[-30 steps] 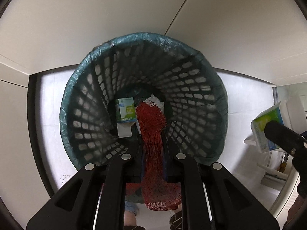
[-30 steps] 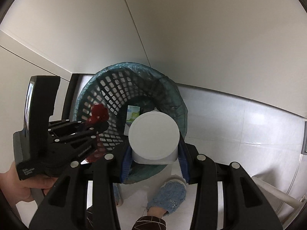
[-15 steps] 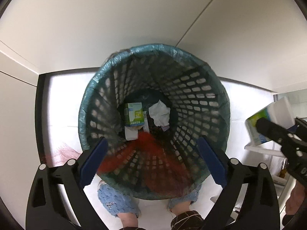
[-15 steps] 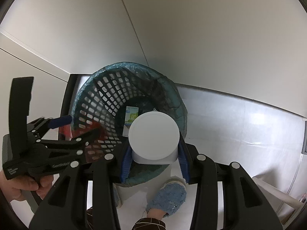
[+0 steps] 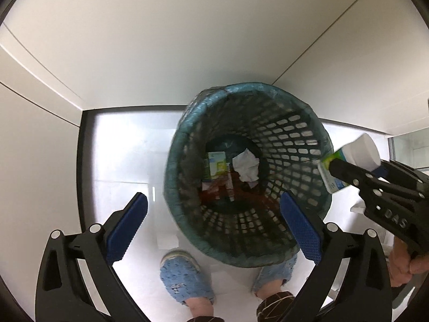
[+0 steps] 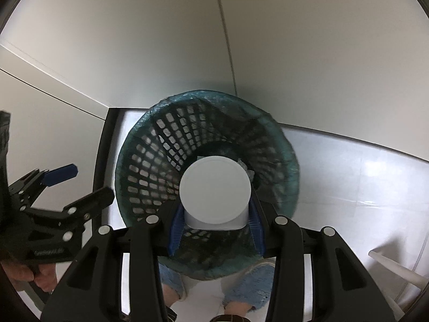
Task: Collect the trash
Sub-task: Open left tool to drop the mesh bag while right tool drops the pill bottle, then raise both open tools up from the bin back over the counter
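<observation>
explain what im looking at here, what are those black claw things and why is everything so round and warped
Those are two hand-held grippers, one in each of a person's hands, each carrying a fisheye camera that bends the view. Both look down into a lined mesh trash basket on the floor.

The left gripper has just been opening and holds nothing. In the basket lie a green carton, crumpled tissue and red netting.

The right gripper is clamped on a white-capped container, held over the basket.
</observation>
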The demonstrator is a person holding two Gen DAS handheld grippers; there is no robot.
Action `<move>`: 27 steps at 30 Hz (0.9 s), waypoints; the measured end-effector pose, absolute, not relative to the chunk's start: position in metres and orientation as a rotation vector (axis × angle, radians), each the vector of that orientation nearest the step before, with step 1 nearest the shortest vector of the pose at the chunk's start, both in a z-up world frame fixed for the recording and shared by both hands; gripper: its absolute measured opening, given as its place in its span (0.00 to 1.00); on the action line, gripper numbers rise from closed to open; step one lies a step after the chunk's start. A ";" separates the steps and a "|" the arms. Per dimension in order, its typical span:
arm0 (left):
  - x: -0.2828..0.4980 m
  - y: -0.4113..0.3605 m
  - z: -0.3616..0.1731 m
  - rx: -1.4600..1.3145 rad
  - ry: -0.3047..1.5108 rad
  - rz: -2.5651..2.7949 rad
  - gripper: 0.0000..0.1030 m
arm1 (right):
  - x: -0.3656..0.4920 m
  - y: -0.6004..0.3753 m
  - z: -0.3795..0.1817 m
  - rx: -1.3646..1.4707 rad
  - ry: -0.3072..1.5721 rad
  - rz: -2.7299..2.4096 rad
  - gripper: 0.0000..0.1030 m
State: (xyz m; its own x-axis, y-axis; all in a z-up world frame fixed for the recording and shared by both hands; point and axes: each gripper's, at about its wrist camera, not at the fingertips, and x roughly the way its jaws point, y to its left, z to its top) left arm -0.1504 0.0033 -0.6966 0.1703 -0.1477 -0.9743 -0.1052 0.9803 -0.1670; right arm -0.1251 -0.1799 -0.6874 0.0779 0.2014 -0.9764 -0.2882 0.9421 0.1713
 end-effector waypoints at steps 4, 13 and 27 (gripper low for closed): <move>-0.153 0.015 -0.694 -0.223 1.399 -0.025 0.94 | -0.125 -0.169 -0.694 -0.077 1.455 0.368 0.39; -0.152 0.021 -0.697 -0.213 1.427 -0.033 0.93 | -0.129 -0.161 -0.696 -0.086 1.455 0.346 0.51; -0.152 0.021 -0.683 -0.219 1.424 -0.057 0.91 | -0.134 -0.170 -0.675 -0.071 1.428 0.291 0.84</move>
State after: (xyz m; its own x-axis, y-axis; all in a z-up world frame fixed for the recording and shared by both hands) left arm -0.1520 0.0207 -0.6830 0.1487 -0.1697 -0.9742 -0.0912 0.9786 -0.1844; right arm -0.1336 -0.1701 -0.6749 0.1136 0.1559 -0.9812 -0.2404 0.9626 0.1251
